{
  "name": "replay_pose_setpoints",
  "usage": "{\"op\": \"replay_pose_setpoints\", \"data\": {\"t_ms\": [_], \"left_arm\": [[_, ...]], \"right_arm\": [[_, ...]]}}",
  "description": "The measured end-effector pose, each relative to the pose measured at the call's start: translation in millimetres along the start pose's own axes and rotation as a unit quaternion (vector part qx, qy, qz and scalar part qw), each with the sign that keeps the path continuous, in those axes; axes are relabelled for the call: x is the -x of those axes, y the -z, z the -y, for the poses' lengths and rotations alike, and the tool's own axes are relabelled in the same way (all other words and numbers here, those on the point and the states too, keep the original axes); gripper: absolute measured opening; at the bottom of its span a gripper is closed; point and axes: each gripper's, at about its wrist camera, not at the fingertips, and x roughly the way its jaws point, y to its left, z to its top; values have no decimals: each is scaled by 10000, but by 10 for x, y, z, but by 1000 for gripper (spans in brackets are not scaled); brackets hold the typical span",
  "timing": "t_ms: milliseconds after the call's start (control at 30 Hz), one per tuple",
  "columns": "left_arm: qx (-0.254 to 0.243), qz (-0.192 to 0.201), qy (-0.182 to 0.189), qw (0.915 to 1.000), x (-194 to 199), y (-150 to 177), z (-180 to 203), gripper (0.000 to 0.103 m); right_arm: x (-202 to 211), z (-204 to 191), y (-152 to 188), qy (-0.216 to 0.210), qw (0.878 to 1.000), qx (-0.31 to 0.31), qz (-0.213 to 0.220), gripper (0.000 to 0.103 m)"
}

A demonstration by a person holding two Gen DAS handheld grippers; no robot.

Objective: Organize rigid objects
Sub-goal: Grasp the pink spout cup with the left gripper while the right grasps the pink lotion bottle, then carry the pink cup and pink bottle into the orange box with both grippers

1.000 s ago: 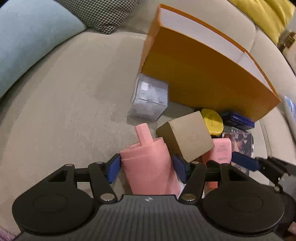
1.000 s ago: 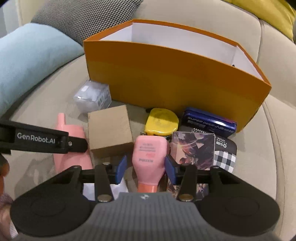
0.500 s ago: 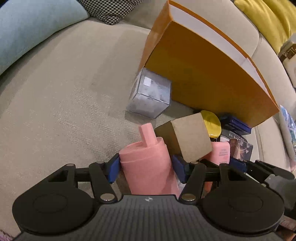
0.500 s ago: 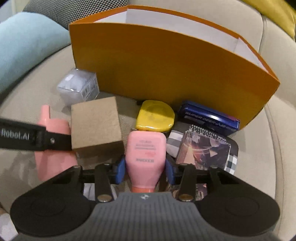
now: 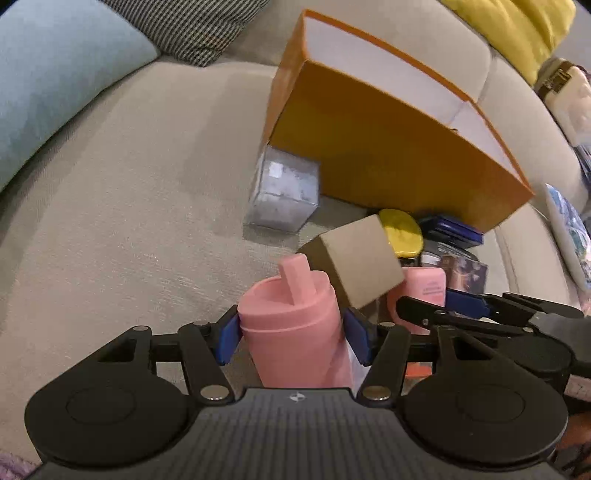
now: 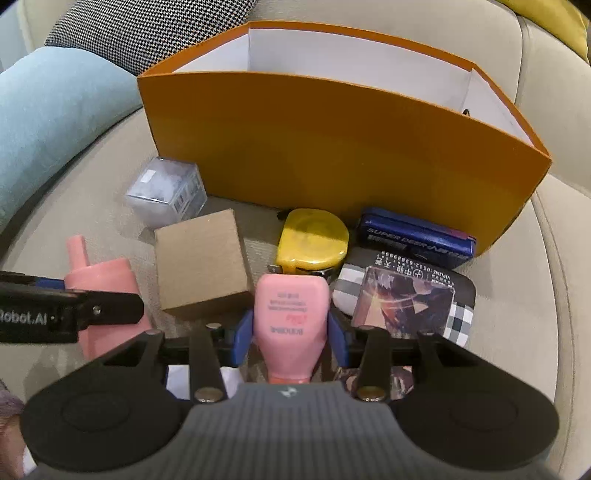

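Observation:
My left gripper [image 5: 293, 338] is shut on a pink spouted cup [image 5: 291, 325], also seen in the right wrist view [image 6: 103, 291]. My right gripper [image 6: 290, 334] is shut on a pink tube [image 6: 291, 317], which also shows in the left wrist view [image 5: 424, 291]. Both are held over the beige sofa seat. An open orange box [image 6: 332, 140] with a white inside stands behind; it also shows in the left wrist view [image 5: 388, 147].
A brown cardboard cube [image 6: 201, 264], a clear plastic cube [image 6: 168, 194], a yellow tape measure [image 6: 314, 240], a blue case [image 6: 417, 236] and patterned cards [image 6: 406, 302] lie in front of the box. A light blue cushion [image 6: 48, 122] and a checked cushion [image 6: 147, 29] sit left.
Both grippers have lifted a little with the cup and tube; more of the box's white inside shows. Both grips are unchanged.

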Motion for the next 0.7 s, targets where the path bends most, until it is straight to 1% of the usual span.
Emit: {"op": "replay_pose_setpoints", "data": {"t_ms": [67,200,333,533,700], "left_arm": [[-102,92,11,9999,90,-14,38,67],[-262,339,65,9991,289,-90,133,67],[-612,667,143,9958,520,-230,302,67],[-1265,1200,290,9843,761,-567,662,67],[-1701,1600,323,9718,911,-942,921,67]], "right_arm": [[76,15,5,-48,10000,-49,20,45],[251,37,-21,-104,9997,-92,212,45],[470,104,-131,-299,9983,-229,447,45],[824,208,-481,-499,9945,-246,884,45],[1038,314,-861,-579,9912,-128,1182,45]]}}
